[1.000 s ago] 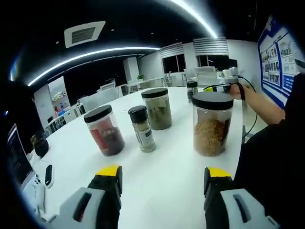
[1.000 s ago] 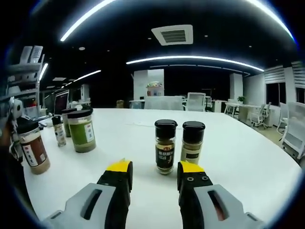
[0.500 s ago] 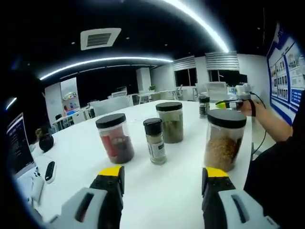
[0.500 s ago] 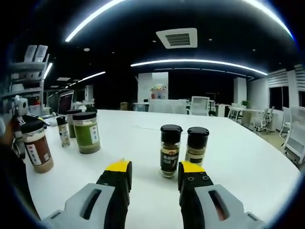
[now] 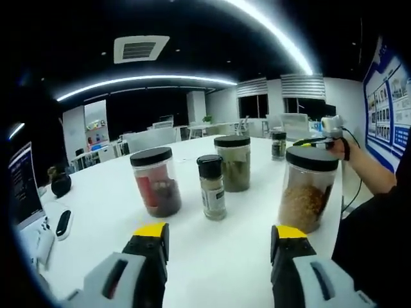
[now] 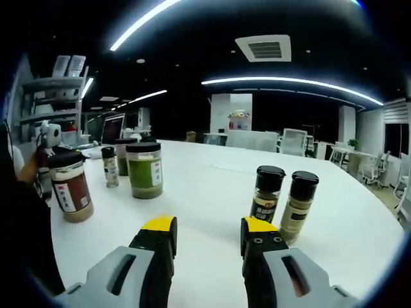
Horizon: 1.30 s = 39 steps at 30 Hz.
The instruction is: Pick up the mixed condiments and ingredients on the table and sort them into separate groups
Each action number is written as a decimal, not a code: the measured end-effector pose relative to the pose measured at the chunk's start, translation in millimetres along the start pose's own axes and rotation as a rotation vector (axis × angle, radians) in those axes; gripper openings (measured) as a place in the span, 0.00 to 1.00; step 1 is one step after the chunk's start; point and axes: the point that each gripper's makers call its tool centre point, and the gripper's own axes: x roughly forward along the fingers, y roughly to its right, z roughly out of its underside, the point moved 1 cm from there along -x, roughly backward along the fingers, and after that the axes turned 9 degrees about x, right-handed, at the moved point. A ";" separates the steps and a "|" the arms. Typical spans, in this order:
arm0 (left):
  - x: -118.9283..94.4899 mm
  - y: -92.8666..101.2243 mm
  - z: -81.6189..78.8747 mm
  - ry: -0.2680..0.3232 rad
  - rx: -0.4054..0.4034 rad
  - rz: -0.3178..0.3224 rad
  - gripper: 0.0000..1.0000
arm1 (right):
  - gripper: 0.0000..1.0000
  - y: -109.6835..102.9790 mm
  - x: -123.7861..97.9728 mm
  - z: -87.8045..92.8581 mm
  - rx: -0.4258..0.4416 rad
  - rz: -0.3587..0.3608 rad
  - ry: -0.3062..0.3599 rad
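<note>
In the left gripper view, the left tool (image 5: 217,239) rises from the bottom edge with its yellow-tipped jaws spread wide and nothing between them, over the white tabletop (image 5: 103,205). Above it, across the middle of the frame, stand four black-lidded containers. At centre left is a wide jar of dark red contents (image 5: 156,181), about half full. Just right of it is a slim shaker of pale powder (image 5: 212,187). Behind the shaker is a jar of olive-green contents (image 5: 234,162). At centre right, nearest the right jaw, is a large jar of tan-orange flakes (image 5: 306,188). A small dark bottle (image 5: 278,142) stands farther back, upper right.

In the right gripper view, the right tool (image 6: 207,234) also stands open and empty at the bottom. Right of centre are two slim shakers, touching or nearly so: one dark-labelled (image 6: 266,193), one with beige powder (image 6: 298,198). At left centre are a green-filled jar (image 6: 144,169), a small shaker (image 6: 110,167) and a brown-labelled jar (image 6: 70,193).
</note>
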 end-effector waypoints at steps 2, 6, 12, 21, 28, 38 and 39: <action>1.3 -1.2 1.4 -0.004 -0.008 -0.005 0.63 | 0.41 -7.9 2.2 2.4 -0.022 -0.030 -0.012; 4.2 -3.0 5.5 -0.013 -0.026 -0.013 0.62 | 0.42 -18.0 5.1 5.8 -0.041 -0.074 -0.031; 6.0 -4.4 6.3 -0.008 -0.035 -0.016 0.61 | 0.43 -26.4 7.3 13.5 -0.052 -0.120 -0.063; 14.8 -6.8 5.3 -0.013 -0.009 -0.019 0.60 | 0.43 -38.3 9.2 19.7 -0.086 -0.166 -0.091; 22.5 -5.3 0.6 -0.007 -0.019 -0.011 0.61 | 0.43 -41.0 11.1 21.1 -0.102 -0.180 -0.109; 31.0 0.5 -21.5 0.085 0.017 0.034 0.62 | 0.43 -45.6 10.9 24.9 -0.114 -0.202 -0.122; 32.8 -1.2 -23.6 0.093 0.012 0.031 0.61 | 0.43 -46.0 10.9 24.9 -0.116 -0.203 -0.123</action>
